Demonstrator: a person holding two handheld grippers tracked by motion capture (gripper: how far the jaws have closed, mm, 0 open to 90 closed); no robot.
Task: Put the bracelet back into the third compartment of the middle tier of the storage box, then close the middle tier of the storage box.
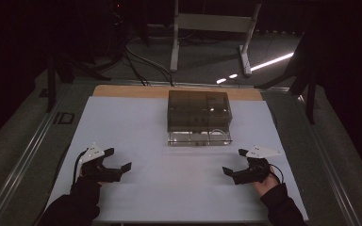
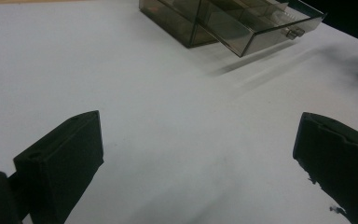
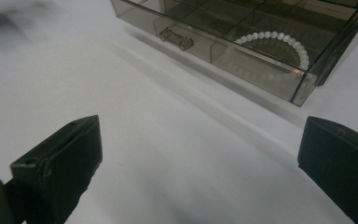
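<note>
A smoky see-through drawer box (image 1: 198, 111) stands at the middle back of the white table top (image 1: 146, 127). Its bottom drawer (image 1: 199, 137) is pulled out toward me; a small handle (image 3: 176, 38) sits on its front. A string of white beads (image 3: 279, 40) lies inside the drawer's right compartment. My left gripper (image 1: 119, 159) rests near the front left, open, with nothing between its jaws. My right gripper (image 1: 234, 161) rests near the front right, also open and empty. Both point inward toward the table's middle. The drawer (image 2: 261, 25) appears at the top of the left gripper view.
A wooden strip (image 1: 122, 91) runs along the table's far edge. Metal rails (image 1: 23, 155) flank the table on both sides. Beyond it lie cables (image 1: 146, 63) and a white frame (image 1: 212, 28) on a dark floor.
</note>
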